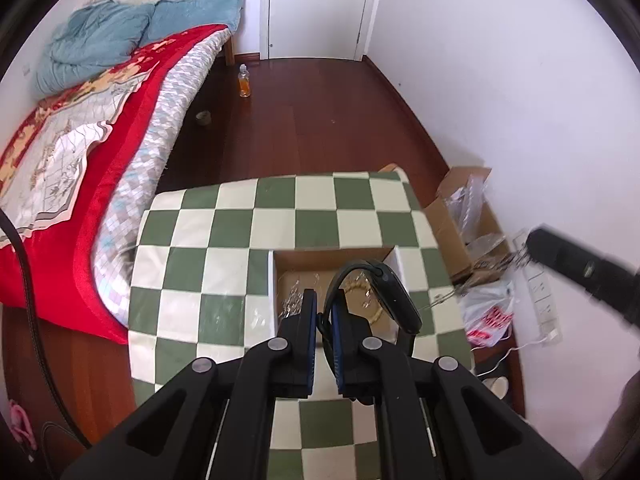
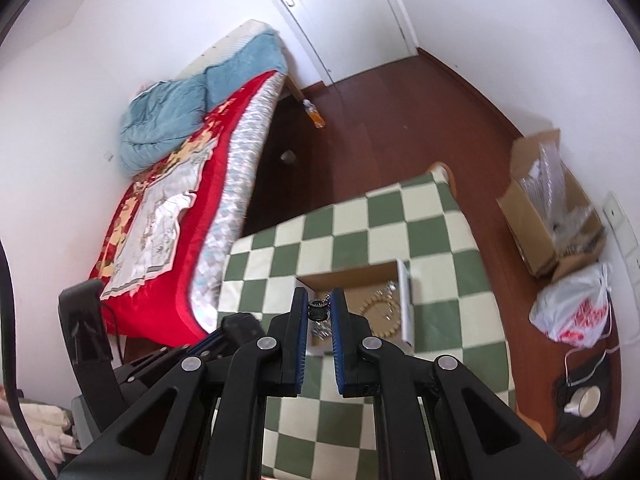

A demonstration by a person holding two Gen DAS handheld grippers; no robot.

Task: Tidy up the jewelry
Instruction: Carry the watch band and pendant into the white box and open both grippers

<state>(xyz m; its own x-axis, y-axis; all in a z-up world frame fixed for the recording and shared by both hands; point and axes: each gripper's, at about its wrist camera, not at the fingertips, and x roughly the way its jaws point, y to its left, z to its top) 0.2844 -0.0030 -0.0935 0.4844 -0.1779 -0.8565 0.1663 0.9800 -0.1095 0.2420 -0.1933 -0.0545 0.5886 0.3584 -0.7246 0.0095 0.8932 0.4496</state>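
A shallow cardboard box (image 1: 332,258) sits on the green-and-white checkered table (image 1: 240,224). It holds a beaded bracelet (image 1: 374,312) and clear sparkly pieces (image 1: 294,302). My left gripper (image 1: 323,304) is shut on the strap of a black smart band (image 1: 394,292), held above the box. In the right wrist view my right gripper (image 2: 319,306) is shut on a small black bead piece (image 2: 319,307) with a fine chain, just above the box (image 2: 360,276), where the beaded bracelet (image 2: 380,314) lies. My right gripper also shows blurred in the left wrist view (image 1: 520,256).
A bed with a red cover (image 1: 80,152) stands left of the table. An open carton (image 1: 464,216) and a plastic bag (image 1: 490,312) lie on the wooden floor by the right wall, with a power strip (image 1: 540,292). A bottle (image 1: 244,80) stands by the door.
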